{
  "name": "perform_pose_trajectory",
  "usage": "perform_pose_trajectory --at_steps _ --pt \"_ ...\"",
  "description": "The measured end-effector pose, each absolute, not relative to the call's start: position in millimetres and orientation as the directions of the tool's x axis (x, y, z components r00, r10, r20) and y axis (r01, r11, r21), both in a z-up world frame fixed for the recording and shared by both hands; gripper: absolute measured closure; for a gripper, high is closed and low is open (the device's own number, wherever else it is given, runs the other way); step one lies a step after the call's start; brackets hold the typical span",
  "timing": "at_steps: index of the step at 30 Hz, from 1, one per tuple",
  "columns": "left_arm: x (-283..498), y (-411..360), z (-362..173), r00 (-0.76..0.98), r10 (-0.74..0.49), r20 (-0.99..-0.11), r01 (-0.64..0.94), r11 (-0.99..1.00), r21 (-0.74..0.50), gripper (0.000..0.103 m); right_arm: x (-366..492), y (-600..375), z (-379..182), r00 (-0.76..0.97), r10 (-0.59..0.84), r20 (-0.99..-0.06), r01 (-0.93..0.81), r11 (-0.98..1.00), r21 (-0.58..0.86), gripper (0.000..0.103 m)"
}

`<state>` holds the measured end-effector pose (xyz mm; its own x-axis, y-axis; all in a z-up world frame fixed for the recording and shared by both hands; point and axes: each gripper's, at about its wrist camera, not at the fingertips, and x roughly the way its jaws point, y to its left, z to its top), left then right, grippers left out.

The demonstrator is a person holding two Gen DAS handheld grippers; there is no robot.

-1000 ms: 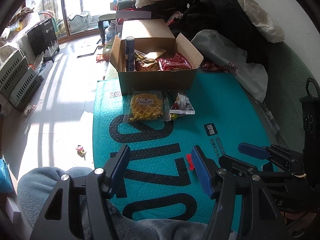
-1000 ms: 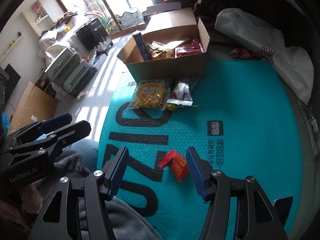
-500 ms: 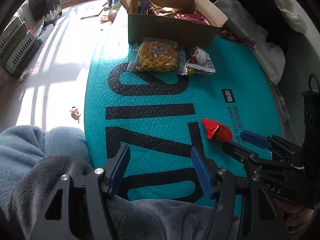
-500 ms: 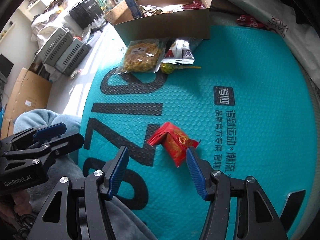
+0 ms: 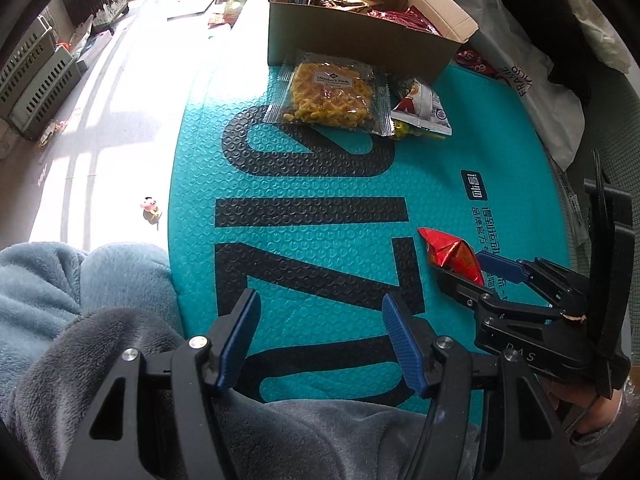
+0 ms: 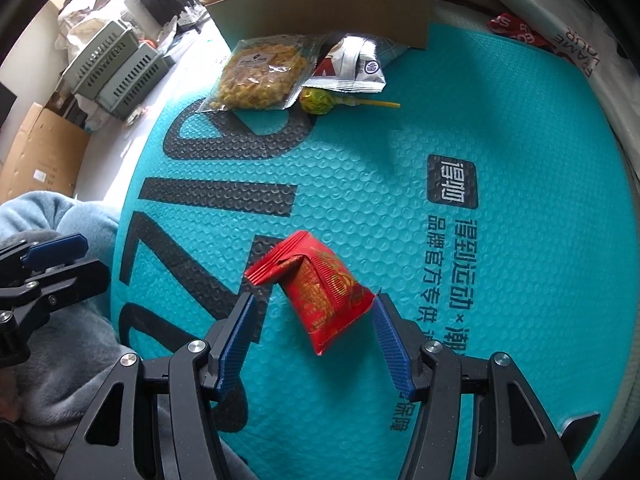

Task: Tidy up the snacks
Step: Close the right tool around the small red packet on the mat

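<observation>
Left wrist view. Left gripper [image 5: 320, 340] low at 6 o'clock, jaws spread wide with nothing between them, only the teal mat [image 5: 320, 168] and a grey fleece lap below. Cardboard box [image 5: 352, 40] at 12 o'clock, flaps up, already holding several snacks: red packets and a dark tube. Just in front of it, touching its wall, a clear bag of yellow snacks [image 5: 330, 96]; beside that, at 1 o'clock, a white-and-red packet [image 5: 420, 110]. Red foil packet [image 5: 454, 254] at 3 o'clock on the mat, well apart from the box. Right gripper [image 5: 476, 272] reaches it from the right, one blue pad showing just behind the foil.

Right wrist view. Right gripper [image 6: 316, 340] at 6 o'clock, jaws open and straddling the red foil packet [image 6: 324, 296]; the right pad is touching or nearly touching its corner, the left pad stands off. Not yet gripped. At 12 o'clock the box [image 6: 320, 12], the yellow bag [image 6: 260, 80], the white packet [image 6: 352, 70], and a green lollipop [image 6: 314, 100] tucked under their edges, stick pointing to 3 o'clock. Left gripper [image 6: 52, 260] at 9 o'clock.

Progress, as judged: partly done. Some snacks are boxed; four remain on the mat, namely red packet, yellow bag, white packet and lollipop. The red packet looks to be next.
</observation>
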<state>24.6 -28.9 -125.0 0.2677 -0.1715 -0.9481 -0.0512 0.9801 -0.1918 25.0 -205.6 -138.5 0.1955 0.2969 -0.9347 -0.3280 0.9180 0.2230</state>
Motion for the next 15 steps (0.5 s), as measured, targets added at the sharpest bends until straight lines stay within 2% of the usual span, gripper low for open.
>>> perform_pose_trajectory --at_steps 5,15 --pt "31 -25 -126 0.263 -0.169 -0.95 -0.065 0.979 -0.193 0.041 29 -204 -139 0.179 0.323 -0.929 -0.339 0.907 0.25 0.065" --pt "53 -14 -128 0.263 -0.163 -0.951 -0.095 0.976 -0.194 0.041 46 -208 -133 0.234 0.357 -0.904 -0.277 0.916 0.29 0.078"
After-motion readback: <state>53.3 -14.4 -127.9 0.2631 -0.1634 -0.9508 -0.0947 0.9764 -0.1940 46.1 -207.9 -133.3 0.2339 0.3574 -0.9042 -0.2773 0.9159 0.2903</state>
